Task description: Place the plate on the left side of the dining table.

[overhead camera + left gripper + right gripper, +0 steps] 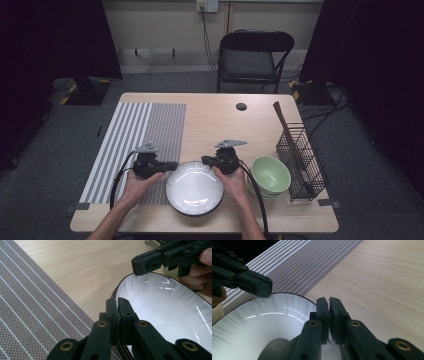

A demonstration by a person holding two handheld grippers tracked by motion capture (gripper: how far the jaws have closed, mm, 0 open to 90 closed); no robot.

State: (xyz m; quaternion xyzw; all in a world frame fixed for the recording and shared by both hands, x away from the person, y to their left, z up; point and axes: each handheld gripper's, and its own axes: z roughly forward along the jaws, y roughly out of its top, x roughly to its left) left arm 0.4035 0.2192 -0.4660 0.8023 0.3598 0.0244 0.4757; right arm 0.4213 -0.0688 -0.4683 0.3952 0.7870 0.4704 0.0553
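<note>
High view: your left hand-held gripper (167,165) and right hand-held gripper (206,160) each pinch plate (194,188) rim, plate between them on bench (215,120).
Left gripper view: jaws clamped on rim.
Right gripper view: same. Grasp done; lift and placing left.

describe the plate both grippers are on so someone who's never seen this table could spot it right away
On the wooden table, look at the near edge, midway between the striped placemat and the stacked green bowls. There lies the white plate, round and glossy with a fine dark rim. Unlike the deep green bowls, it is shallow and white, with the left gripper and right gripper shut on its rim.
</note>
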